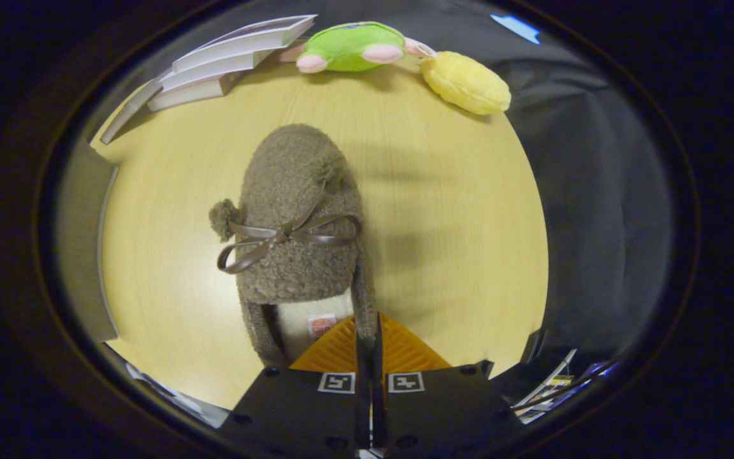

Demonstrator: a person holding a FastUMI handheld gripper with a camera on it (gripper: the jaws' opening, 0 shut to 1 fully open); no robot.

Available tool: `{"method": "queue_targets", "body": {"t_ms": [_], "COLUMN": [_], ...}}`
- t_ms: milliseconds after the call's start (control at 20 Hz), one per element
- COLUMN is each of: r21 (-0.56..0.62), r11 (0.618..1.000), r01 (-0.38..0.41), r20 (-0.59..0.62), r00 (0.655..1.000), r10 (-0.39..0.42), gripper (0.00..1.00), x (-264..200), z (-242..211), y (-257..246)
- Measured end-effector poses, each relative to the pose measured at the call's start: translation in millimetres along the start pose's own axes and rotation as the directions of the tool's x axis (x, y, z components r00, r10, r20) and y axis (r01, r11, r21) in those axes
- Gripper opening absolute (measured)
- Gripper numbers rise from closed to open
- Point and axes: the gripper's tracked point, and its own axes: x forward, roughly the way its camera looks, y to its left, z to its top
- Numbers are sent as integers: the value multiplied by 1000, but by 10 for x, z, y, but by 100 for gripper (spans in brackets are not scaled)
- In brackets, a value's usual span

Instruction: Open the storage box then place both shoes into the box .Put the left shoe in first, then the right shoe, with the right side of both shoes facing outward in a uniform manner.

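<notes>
The gripper (367, 331) sits nearest, its fingers pressed together, apparently pinching the right rim of the fuzzy brown shoe (300, 223), toe pointing away over the wooden table (456, 210). Beyond lie stacked books (227, 60), a green plush toy (351, 46) and a yellow plush (466, 83).

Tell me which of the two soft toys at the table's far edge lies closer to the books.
The green toy: it lies right beside the stack of books, while the yellow toy lies on its other side.
</notes>
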Motion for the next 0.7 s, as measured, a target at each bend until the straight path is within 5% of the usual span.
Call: {"method": "queue_targets", "body": {"t_ms": [700], "r21": [33], "r11": [978], "r01": [206], "r20": [53], "r00": [977], "r10": [-208], "gripper": [3], "x": [-860], "z": [-239], "y": [-163]}}
